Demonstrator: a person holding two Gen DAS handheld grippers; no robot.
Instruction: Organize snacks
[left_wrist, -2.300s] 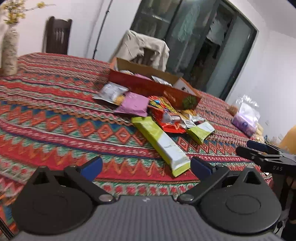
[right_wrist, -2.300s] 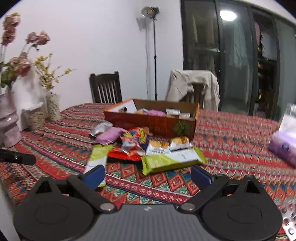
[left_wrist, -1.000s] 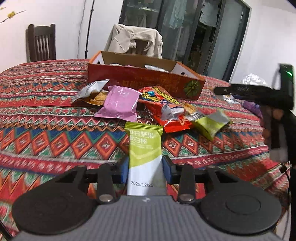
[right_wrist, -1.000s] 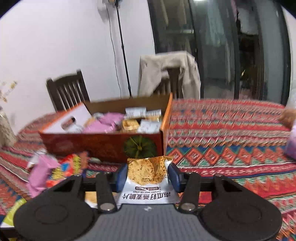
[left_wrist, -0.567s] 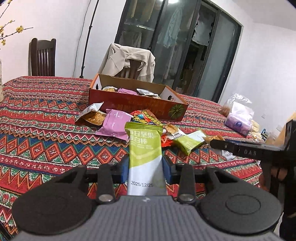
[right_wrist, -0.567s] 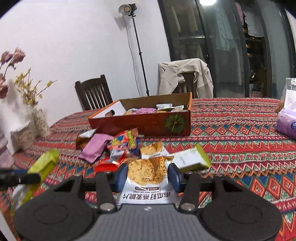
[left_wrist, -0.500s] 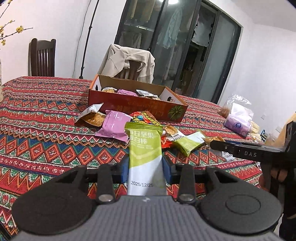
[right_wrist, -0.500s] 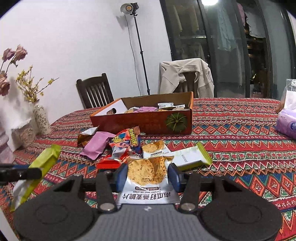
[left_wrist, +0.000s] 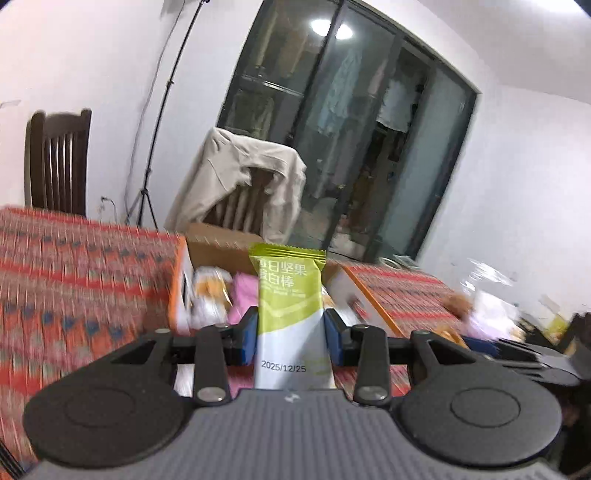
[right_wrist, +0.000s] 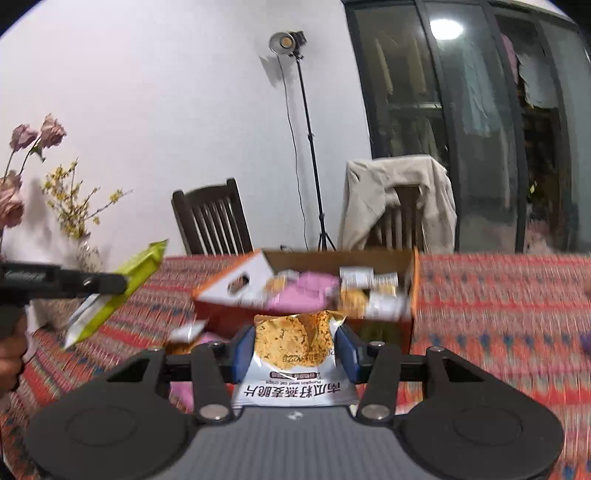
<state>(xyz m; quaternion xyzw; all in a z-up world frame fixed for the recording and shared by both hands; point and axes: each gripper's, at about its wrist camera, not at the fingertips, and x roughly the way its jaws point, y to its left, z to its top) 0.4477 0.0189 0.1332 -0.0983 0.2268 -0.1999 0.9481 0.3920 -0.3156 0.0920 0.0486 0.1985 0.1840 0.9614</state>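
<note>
- The left gripper has its blue pads pressed on both sides of a green-and-white snack bar, which stands upright between them and is printed with a date near its lower end.
- In the right wrist view that same bar hangs tilted at the far left, well clear of the table — green end up, white end down.
- The right gripper is clamped on a white packet of oat crisps; its pads pinch the sides and the picture of golden rounds faces the camera.
- Ahead of both stands the open cardboard box with orange-red walls, already holding a pink packet and several white and golden ones.
- In the left wrist view the box sits directly behind the bar's top edge.
- Loose snacks lie on the patterned tablecloth in front of the box — they are blurred.
- Behind the table are a dark wooden chair, another chair draped with a beige jacket and a light stand.
</note>
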